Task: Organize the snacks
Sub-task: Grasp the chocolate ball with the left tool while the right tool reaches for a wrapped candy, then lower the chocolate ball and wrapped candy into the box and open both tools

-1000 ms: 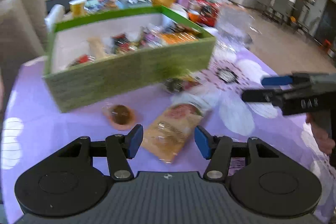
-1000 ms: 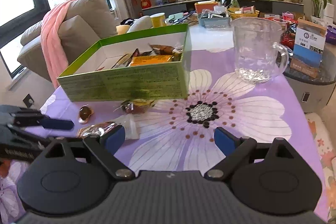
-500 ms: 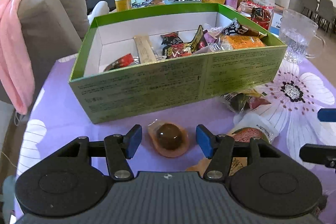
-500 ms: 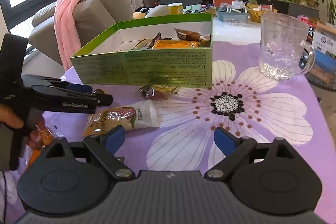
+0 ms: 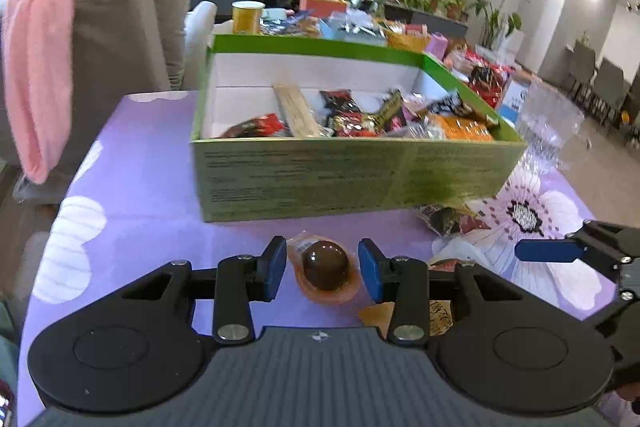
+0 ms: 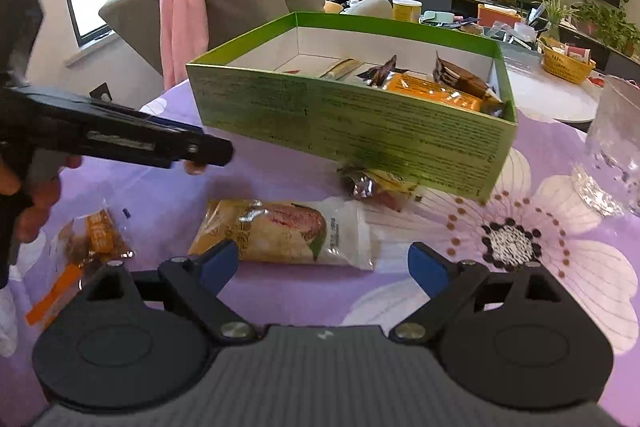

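Landmark: green box (image 5: 352, 179) on purple flowered tablecloth (image 5: 132, 195), already holding assorted snack packets.

Left gripper (image 5: 322, 269): jaws just been closing, round chocolate snack in orange wrapper (image 5: 325, 271) between the blue pads, just in front of the box's near wall. Left pad at the wrapper edge, right pad a hair off; not clamped yet, snack flat on the cloth.

Right gripper (image 6: 323, 263): jaws wide apart, nothing between them, hovering over the cloth in front of the box. Long bread packet (image 6: 286, 229) just beyond its fingertips, in front of the box. Small foil-wrapped packets (image 6: 374, 185) tucked against the box's near corner. Glass mug (image 6: 612, 155) right of the box.
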Motion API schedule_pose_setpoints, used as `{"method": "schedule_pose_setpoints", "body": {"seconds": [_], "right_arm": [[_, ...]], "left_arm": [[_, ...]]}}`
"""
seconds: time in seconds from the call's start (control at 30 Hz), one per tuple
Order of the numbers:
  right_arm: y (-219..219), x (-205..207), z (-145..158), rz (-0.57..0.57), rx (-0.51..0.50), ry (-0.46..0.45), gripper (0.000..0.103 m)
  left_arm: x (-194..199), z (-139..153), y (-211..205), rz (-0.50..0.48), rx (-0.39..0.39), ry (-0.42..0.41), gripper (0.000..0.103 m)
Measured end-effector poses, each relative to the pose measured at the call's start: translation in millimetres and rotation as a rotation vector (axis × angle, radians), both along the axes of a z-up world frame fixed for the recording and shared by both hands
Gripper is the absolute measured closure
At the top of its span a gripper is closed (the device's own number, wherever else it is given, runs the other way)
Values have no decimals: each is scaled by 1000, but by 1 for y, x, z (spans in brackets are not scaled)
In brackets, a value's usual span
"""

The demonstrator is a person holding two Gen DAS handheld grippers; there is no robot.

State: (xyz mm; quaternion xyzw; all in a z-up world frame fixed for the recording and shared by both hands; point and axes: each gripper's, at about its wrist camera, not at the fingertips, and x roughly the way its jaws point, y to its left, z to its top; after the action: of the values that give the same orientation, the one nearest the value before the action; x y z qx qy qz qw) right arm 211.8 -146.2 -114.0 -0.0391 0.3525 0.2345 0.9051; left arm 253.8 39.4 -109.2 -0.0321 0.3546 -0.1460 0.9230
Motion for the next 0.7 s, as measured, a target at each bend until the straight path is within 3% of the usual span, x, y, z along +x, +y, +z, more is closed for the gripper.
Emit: {"method": "schedule_pose_setpoints", "body": {"seconds": [0.23,0.43,0.6,0.7], "right_arm": [[2,7,-1,33,-60,-12,8],[-8,27,4,-107,10,15,8],[10,49,-2,-150,-83,44,8],[13,58,-7,-162,-78,73,8]], "left_arm": [[-7,4,24,55,-52,-6,66],[-10,3,29,55,-72,-11,66],[-10,2,28,40,-85,-16,66],[-8,1,28,30,-85,-16,65]]}}
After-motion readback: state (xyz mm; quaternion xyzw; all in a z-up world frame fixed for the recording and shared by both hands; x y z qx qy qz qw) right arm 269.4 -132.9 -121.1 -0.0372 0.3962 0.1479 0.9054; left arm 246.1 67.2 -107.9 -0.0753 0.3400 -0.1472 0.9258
